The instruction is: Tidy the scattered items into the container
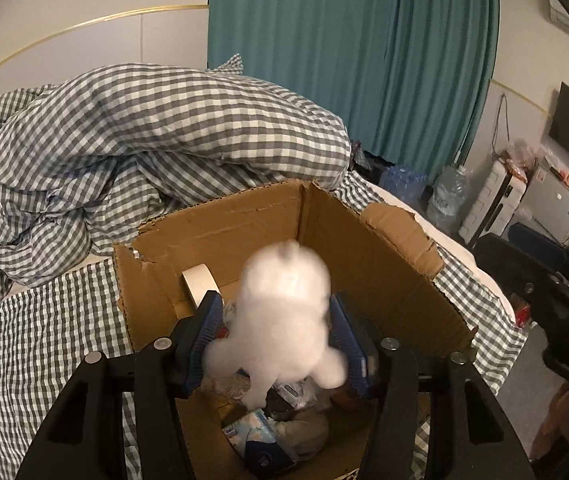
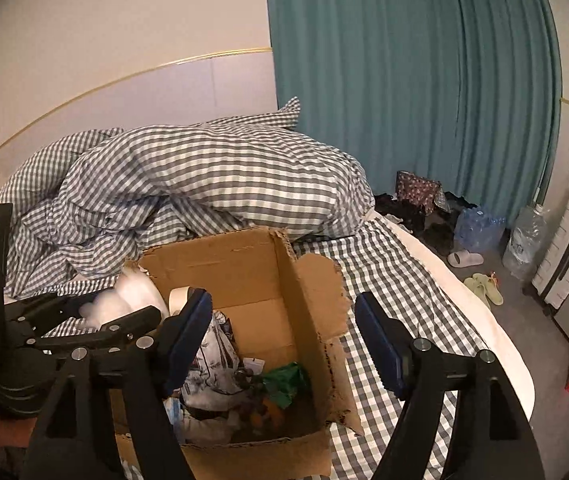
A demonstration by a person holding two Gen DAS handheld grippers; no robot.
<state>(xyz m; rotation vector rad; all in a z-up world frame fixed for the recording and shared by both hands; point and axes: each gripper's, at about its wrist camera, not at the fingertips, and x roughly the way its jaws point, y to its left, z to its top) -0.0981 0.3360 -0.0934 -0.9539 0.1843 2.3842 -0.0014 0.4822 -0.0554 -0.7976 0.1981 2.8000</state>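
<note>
The left gripper has its blue ribbed pads spread about half-wide on either side of a fluffy white plush toy, which is motion-blurred above the open box; whether the pads press on its fur cannot be told. The right gripper stands released, jaws wide with nothing between them, one finger over the box and the other over the bedsheet. The cardboard box, brown with torn, ragged flaps, sits on the grey-and-white gingham sheet and already holds a roll of white tape, crumpled printed wrappers and a green packet. A rumpled checked duvet is heaped behind it, before a teal pleated curtain.
</note>
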